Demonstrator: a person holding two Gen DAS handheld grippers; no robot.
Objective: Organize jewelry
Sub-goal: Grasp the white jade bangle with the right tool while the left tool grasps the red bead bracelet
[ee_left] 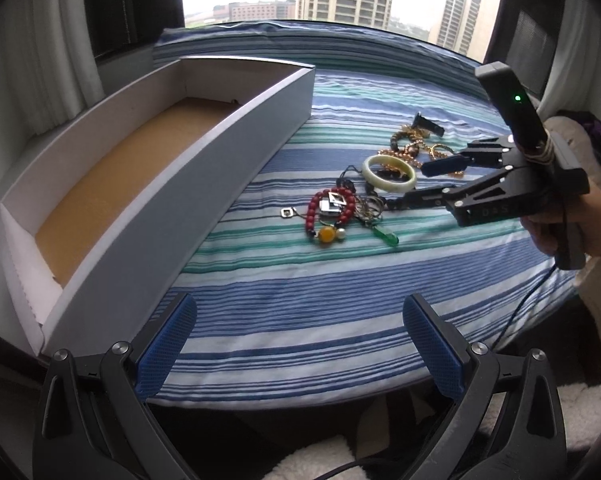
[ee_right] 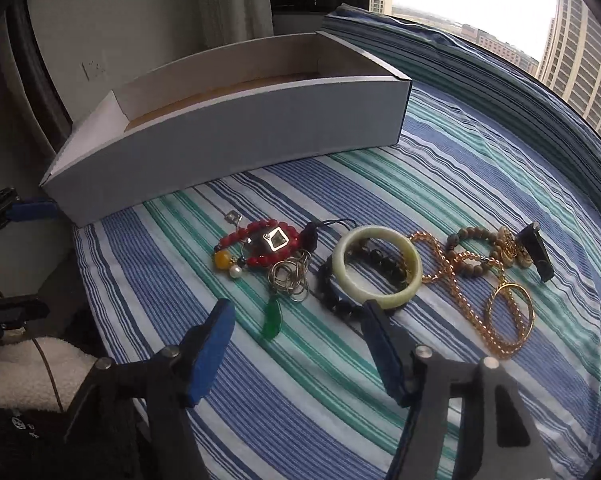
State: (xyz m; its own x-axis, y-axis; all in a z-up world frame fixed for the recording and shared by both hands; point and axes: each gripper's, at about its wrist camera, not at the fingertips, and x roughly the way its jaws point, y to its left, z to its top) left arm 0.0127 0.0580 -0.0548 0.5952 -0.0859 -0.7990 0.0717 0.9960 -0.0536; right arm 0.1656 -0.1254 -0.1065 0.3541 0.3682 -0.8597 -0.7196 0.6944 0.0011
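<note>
Just ahead of the half-spread, empty right gripper (ee_right: pixel 296 316) lies the pale bangle (ee_right: pixel 378 266).

Both hand-held tools, the left gripper (ee_left: pixel 296 344) and the right gripper (ee_right: pixel 300 336), are matte black linkage frames with silver pivot screws, ribbed blue finger pads (ee_left: pixel 168 344), a green-lit black module (ee_left: pixel 512 100) at upper right, and a trailing black cable (ee_left: pixel 520 312).

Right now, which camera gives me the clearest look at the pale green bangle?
The right wrist view: the pale green bangle sits close and central, its whole ring visible over dark beads. The left wrist view shows it smaller and farther off, beside the right gripper.
</note>
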